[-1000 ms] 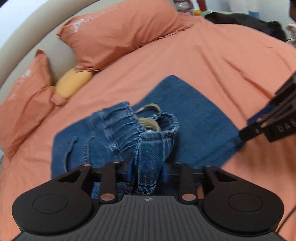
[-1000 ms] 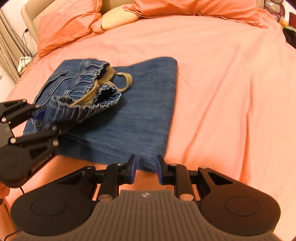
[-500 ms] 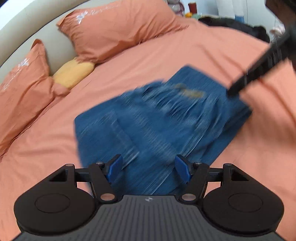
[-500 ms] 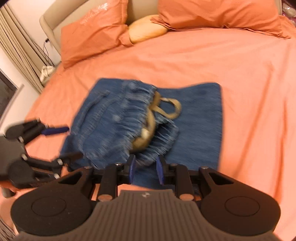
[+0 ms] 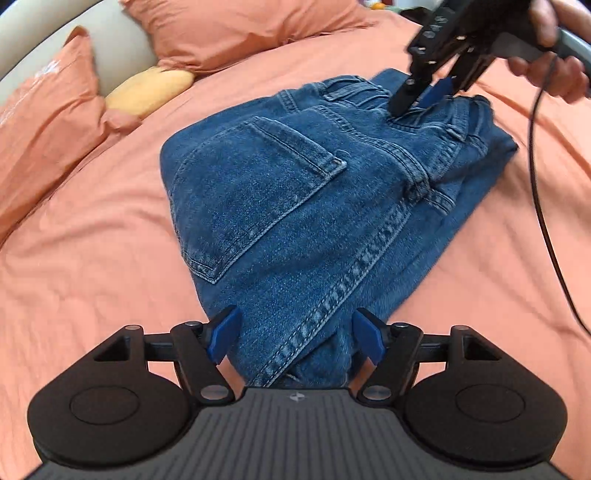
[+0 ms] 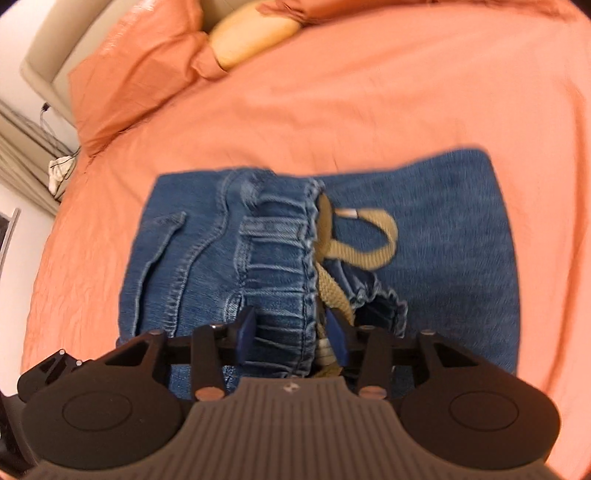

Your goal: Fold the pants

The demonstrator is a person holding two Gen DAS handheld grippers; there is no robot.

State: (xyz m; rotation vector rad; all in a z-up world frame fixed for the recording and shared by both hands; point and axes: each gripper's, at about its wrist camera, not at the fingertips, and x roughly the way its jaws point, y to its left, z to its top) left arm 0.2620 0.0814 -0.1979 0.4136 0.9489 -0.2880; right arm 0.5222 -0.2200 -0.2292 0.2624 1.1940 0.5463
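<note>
The blue denim pants (image 5: 314,206) lie folded in a bundle on the orange bed, back pocket up. My left gripper (image 5: 295,338) is open, its blue pads on either side of the near fold of the pants, gripping nothing. My right gripper (image 6: 291,338) stands over the elastic waistband (image 6: 280,254) with its jaws apart around the gathered band; the tan drawstring (image 6: 365,240) loops out beside it. In the left wrist view the right gripper (image 5: 424,92) rests on the far waistband end, held by a hand.
Orange pillows (image 5: 229,29) and a yellow cushion (image 5: 151,88) lie at the head of the bed (image 5: 92,295). A beige headboard (image 6: 55,55) and a curtain (image 6: 22,155) stand at the left. A black cable (image 5: 546,206) hangs from the right gripper.
My left gripper let go of the waistband and opened, and the pants dropped into a folded bundle. My right gripper moved from the far leg edge onto the waistband and opened.
</note>
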